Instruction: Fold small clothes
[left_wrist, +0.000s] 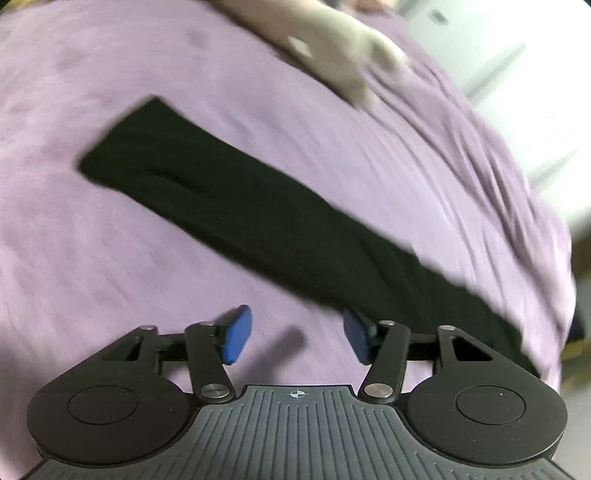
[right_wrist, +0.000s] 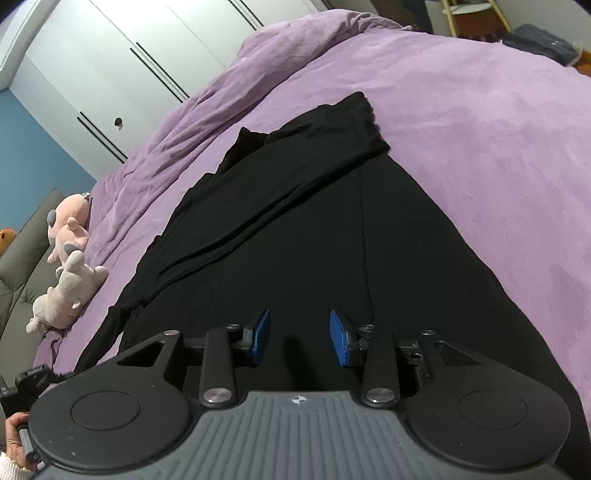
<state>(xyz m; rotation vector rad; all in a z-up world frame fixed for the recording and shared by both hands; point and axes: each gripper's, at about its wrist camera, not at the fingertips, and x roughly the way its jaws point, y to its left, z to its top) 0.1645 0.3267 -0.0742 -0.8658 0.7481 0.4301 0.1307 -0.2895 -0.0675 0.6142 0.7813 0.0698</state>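
A black garment (left_wrist: 258, 218) lies flat on the purple bedspread (left_wrist: 110, 258), stretching as a long band from upper left to lower right in the blurred left wrist view. My left gripper (left_wrist: 297, 338) hovers over the bedspread just beside the garment's near edge, its blue pads apart with nothing between them. In the right wrist view the same black garment (right_wrist: 314, 229) spreads wide, one layer folded over at its far end. My right gripper (right_wrist: 300, 338) hangs above its near part, open, with no cloth pinched between the pads.
Pale plush toys (right_wrist: 70, 273) lie at the bed's left edge beside a grey headboard (right_wrist: 22, 258); one plush (left_wrist: 332, 51) shows blurred at the top of the left wrist view. White wardrobe doors (right_wrist: 129, 66) stand behind. A hand (right_wrist: 14, 435) holds the other gripper at lower left.
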